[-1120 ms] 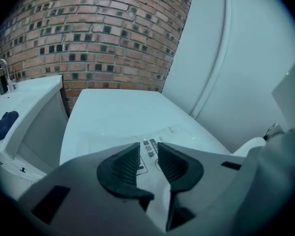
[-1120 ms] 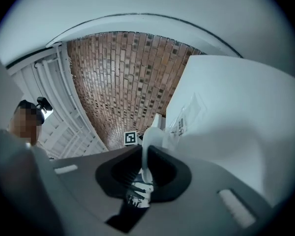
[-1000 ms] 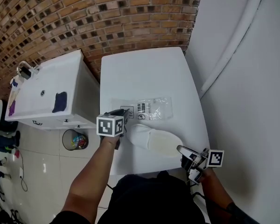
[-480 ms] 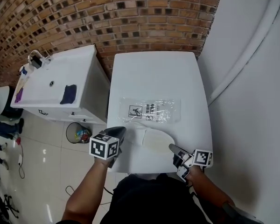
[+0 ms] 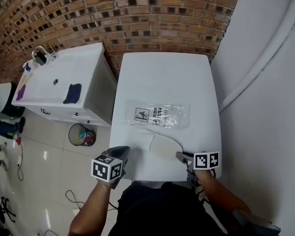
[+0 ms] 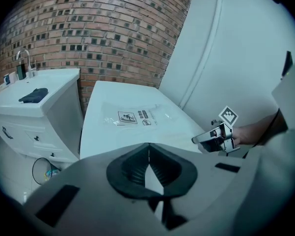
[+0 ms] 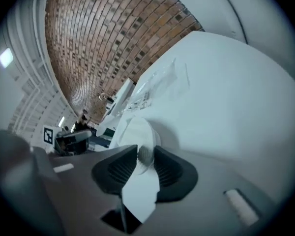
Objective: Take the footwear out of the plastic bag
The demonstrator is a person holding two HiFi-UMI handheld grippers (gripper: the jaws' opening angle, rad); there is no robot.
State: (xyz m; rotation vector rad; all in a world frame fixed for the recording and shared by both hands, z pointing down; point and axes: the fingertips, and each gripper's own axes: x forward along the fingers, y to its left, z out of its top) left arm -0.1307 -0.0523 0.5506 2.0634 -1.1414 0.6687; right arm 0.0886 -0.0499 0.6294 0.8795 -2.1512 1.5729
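**Left gripper backed off, slipper lies free of the bag**

Left gripper (image 5: 124,150) has pulled away from the end of the white slipper (image 5: 162,145) toward the near left corner of the table (image 5: 162,77). Its jaws are now pressed together with nothing between them. Right gripper (image 5: 181,156) sits at the slipper's right end. Its jaws have just been opening and now stand apart. The slipper's end shows in the gap, but the pads aren't clamping it.

The slipper is fully out, lying flat near the table's front edge. The plastic bag (image 5: 157,115) lies flat and looks empty, just beyond the slipper toward the brick wall. The two are apart, or at most barely touching. Task looks basically done.

Risks from here:
- The slipper is close to the front edge, so a nudge or drag from the right gripper could take it over.
- If the right jaws close on only a thin bit of soft fabric, the slipper could slip out when lifted.
- The bag is light and loose, so any sweep across the table would shift it.
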